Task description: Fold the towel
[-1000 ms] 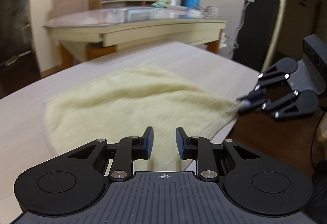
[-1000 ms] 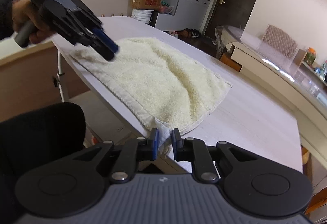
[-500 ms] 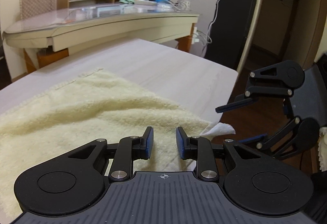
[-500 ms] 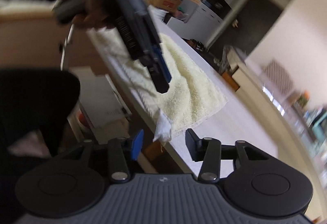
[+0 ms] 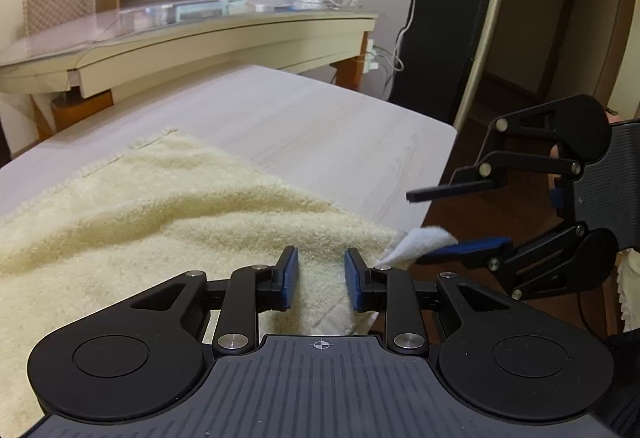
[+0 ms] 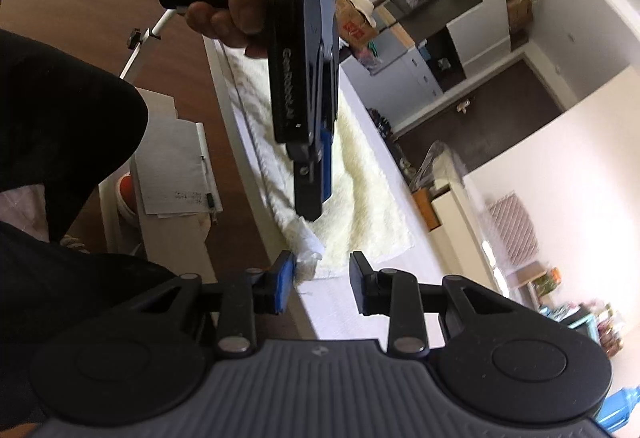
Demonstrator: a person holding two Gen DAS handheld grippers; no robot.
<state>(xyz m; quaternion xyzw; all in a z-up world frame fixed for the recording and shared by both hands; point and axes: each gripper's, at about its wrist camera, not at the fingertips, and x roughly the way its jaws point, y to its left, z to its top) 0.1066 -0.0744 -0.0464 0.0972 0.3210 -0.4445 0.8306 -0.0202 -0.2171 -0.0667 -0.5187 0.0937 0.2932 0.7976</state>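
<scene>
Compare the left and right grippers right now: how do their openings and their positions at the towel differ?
Opening: the right gripper gapes wide; the left gripper is open more narrowly.
Position: the left gripper sits over the towel just inside its near edge; the right gripper is off the table edge, at the towel's white corner.
Contact: that corner rests against the right gripper's blue pad; whether the left touches the towel is unclear.
Shared: neither is clamped on the towel.

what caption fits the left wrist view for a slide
Both grippers open at the near corner of a cream towel on the table: left gripper, right gripper.
</scene>
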